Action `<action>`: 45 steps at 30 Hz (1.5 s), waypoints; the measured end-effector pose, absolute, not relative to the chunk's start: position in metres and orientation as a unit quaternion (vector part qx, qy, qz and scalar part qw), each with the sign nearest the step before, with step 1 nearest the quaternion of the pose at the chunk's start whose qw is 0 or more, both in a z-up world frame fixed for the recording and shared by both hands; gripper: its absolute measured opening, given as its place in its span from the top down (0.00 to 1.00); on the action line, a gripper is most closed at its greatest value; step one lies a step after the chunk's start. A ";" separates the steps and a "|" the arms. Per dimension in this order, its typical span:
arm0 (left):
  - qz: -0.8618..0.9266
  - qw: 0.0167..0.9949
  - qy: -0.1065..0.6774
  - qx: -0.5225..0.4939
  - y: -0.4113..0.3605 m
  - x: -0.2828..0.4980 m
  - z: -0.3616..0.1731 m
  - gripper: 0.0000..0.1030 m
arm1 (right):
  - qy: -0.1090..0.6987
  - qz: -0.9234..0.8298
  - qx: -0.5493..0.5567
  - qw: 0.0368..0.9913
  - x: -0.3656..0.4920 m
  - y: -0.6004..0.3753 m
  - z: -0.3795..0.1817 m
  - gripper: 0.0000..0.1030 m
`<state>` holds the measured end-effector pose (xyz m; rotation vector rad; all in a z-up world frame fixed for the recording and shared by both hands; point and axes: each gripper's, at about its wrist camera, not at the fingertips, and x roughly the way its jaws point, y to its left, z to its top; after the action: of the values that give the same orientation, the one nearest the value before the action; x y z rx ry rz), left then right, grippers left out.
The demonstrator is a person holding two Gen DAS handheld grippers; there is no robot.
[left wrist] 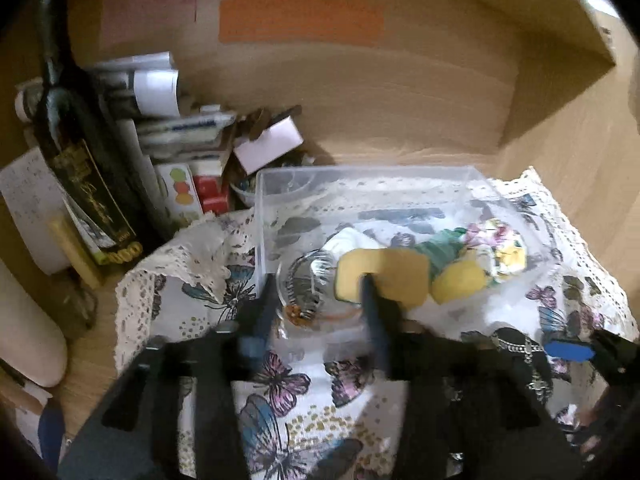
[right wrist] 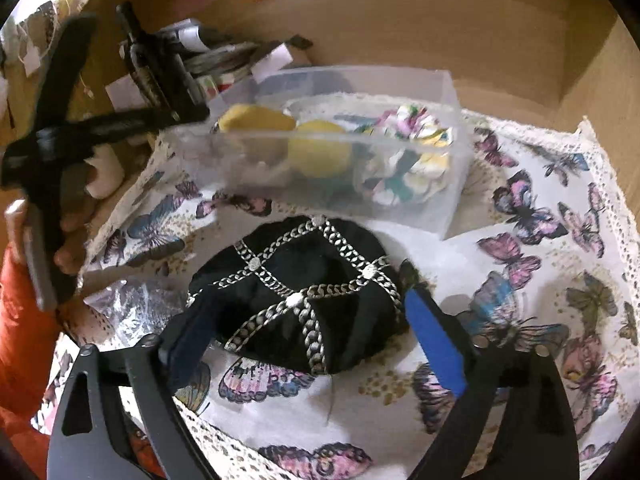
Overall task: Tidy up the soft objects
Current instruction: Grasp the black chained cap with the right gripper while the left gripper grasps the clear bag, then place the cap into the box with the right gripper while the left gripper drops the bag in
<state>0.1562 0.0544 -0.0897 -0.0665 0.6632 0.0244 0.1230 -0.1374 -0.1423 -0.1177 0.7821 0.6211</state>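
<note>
A clear plastic bin (left wrist: 360,178) (right wrist: 448,92) stands on a butterfly-print cloth (left wrist: 280,392) (right wrist: 532,216). It holds a yellow sponge (left wrist: 384,276) (right wrist: 256,118), a yellow ball (left wrist: 460,280) (right wrist: 320,152) and a floral fabric bundle (left wrist: 500,244) (right wrist: 408,160). My left gripper (left wrist: 320,304) is open over the bin's near wall, its right finger touching the sponge. My right gripper (right wrist: 308,320) is open, its fingers on either side of a black cap with silver chain trim (right wrist: 304,276) (left wrist: 516,344) lying on the cloth in front of the bin.
A dark bottle (left wrist: 76,152), boxes and papers (left wrist: 188,136) crowd the wooden corner left of the bin. A wooden wall (left wrist: 360,92) rises behind. Crinkled clear plastic (right wrist: 128,304) lies left of the cap. The person's hand holds the left gripper's body (right wrist: 52,184).
</note>
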 end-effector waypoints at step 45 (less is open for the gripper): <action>-0.028 0.946 0.321 -0.044 0.011 0.063 -0.097 0.77 | 0.249 0.252 -0.031 0.935 0.088 -0.170 -0.078 0.81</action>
<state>0.0629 0.0111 -0.0969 -0.0891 0.6539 -0.0571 0.0884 -0.1696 -0.0781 -0.0634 0.5100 0.5148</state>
